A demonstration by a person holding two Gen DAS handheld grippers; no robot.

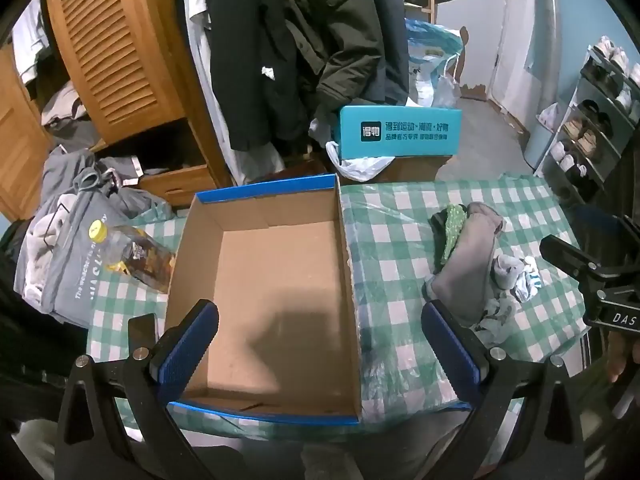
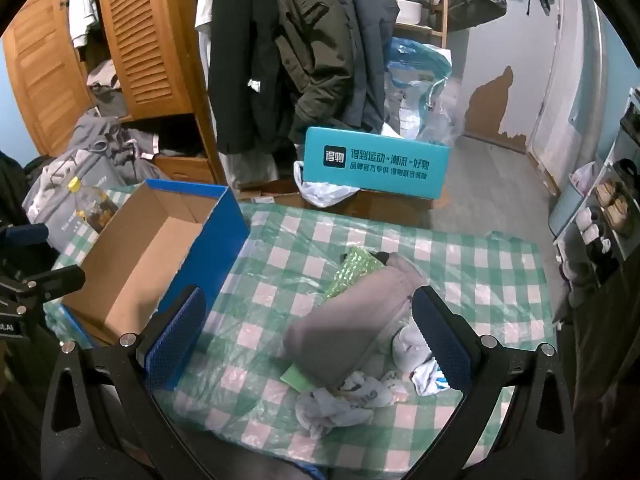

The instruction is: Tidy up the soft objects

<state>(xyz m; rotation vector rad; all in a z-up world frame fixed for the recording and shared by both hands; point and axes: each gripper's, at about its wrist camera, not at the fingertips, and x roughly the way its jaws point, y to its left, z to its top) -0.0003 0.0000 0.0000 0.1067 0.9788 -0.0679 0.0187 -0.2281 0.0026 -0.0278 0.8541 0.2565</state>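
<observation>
Soft pile (image 2: pixel 352 332): lying on checked table (image 2: pixel 480 280), beside empty box (image 1: pixel 276 280). Right gripper (image 2: pixel 308 340) hovering over it, left gripper (image 1: pixel 320 344) over box, both jaws spread. Advisable: pinching grey bundle (image 2: pixel 344 320) mid-fold, lifting clear of loose socks (image 2: pixel 340 400).

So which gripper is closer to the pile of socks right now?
Right. The right gripper hangs open right over the pile of socks; the left gripper hovers open over the cardboard box beside it.
</observation>
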